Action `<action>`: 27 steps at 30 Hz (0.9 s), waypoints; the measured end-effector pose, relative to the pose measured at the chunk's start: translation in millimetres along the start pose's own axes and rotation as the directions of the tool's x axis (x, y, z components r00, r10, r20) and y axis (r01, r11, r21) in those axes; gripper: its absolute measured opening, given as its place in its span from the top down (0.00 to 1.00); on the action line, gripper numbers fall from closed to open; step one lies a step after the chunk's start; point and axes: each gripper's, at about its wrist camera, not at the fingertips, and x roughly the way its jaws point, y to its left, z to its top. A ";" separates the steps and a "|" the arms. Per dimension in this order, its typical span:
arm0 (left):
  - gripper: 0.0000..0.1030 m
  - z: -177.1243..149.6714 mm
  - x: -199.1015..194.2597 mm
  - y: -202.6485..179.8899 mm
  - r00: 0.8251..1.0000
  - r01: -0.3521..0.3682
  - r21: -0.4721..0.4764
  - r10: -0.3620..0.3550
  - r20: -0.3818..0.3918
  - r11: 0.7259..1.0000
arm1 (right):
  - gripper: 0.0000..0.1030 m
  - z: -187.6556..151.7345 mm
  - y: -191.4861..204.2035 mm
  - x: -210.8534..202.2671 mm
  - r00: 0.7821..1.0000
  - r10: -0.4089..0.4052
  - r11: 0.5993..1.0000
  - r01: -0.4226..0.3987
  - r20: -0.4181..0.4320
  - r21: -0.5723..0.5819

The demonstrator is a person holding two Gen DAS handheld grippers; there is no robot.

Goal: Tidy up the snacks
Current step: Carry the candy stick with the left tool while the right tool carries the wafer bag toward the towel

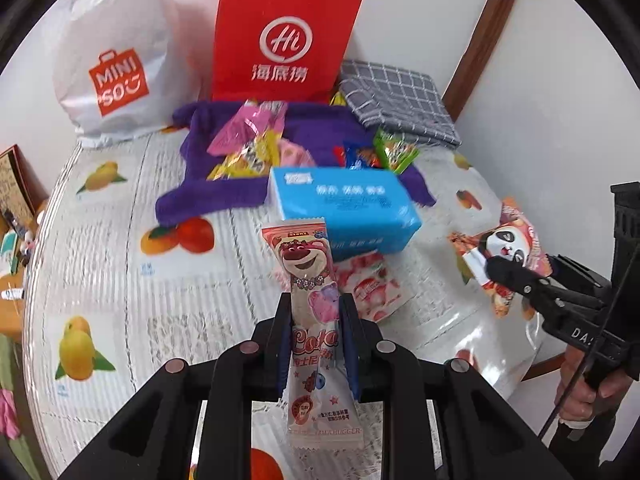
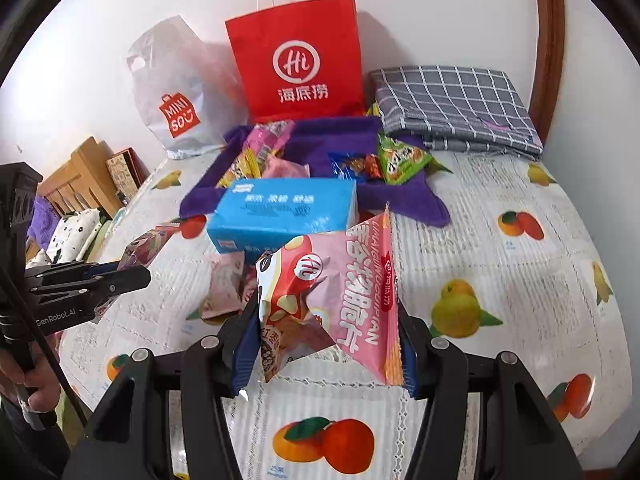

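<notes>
Above the desk (image 1: pixel 120 200), two grippers: left gripper (image 1: pixel 314 316) clenched on one candy packet (image 1: pixel 306 264), right gripper (image 2: pixel 326 320) grasping one crisps bag (image 2: pixel 352 276).

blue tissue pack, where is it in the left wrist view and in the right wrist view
Left wrist view: the blue tissue pack lies just above centre, beyond the tip of the held bear snack stick.
Right wrist view: the blue tissue pack lies left of centre, behind the held pink chip bag.
Shared landmark: the red paper bag stands upright behind it by the wall, in both views.
</notes>
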 end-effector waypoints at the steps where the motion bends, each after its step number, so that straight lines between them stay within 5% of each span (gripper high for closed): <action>1: 0.79 3.0 -1.6 -1.1 1.000 0.001 0.002 -0.001 0.005 1.000 | 0.45 4.1 1.2 -1.1 1.000 0.003 1.000 -0.003 0.005 -0.002; 27: 0.79 115.4 27.3 5.5 0.998 0.000 0.034 -0.003 0.063 0.999 | 0.45 116.2 -3.9 28.0 0.995 0.016 1.000 -0.017 0.101 0.009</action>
